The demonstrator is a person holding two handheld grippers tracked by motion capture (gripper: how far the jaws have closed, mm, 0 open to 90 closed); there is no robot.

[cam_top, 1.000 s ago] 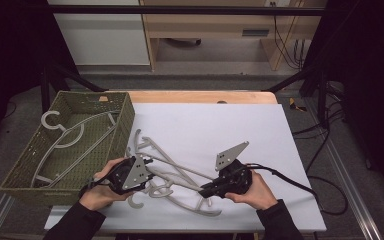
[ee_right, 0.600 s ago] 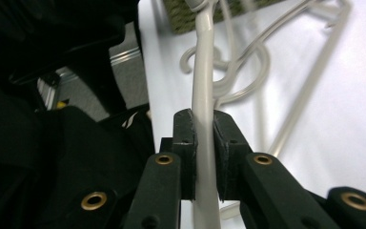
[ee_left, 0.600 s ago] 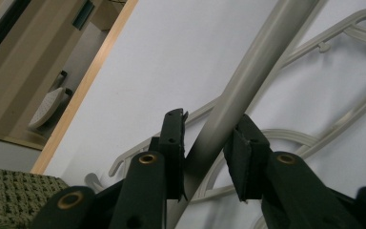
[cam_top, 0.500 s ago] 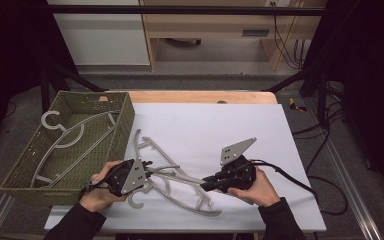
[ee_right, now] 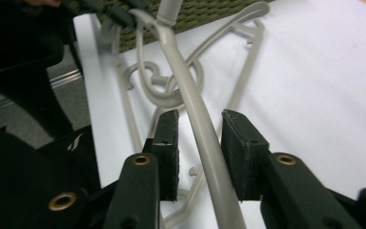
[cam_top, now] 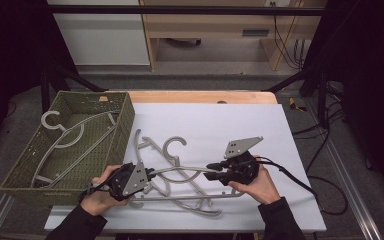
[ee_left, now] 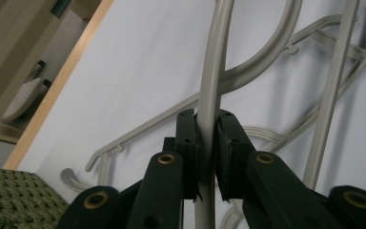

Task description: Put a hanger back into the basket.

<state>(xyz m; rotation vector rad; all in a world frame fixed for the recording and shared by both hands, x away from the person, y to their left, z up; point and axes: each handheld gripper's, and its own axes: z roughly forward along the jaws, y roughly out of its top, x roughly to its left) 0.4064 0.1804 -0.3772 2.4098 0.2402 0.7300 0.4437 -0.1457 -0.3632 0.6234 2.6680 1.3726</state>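
A grey plastic hanger (cam_top: 180, 169) lies raised across a pile of like hangers on the white table (cam_top: 240, 125). My left gripper (cam_top: 152, 174) has just closed and is shut on one end of its arm; in the left gripper view the pads (ee_left: 190, 143) press the grey bar (ee_left: 219, 57) from both sides. My right gripper (cam_top: 211, 171) is at the arm's other end. Its jaws have just been opening, and in the right gripper view the hanger arm (ee_right: 183, 71) runs between the pads (ee_right: 169, 138) with a gap on each side.
A green woven basket (cam_top: 125, 115) stands at the left with one hanger (cam_top: 65, 135) inside. More grey hangers (cam_top: 180, 197) lie tangled under the held one. The table's right and far parts are bare white. Cables (cam_top: 300, 180) trail off to the right.
The left jaws have closed on the hanger arm. The right gripper has tipped up slightly, its grey plate now higher, and its jaws have loosened from the arm.
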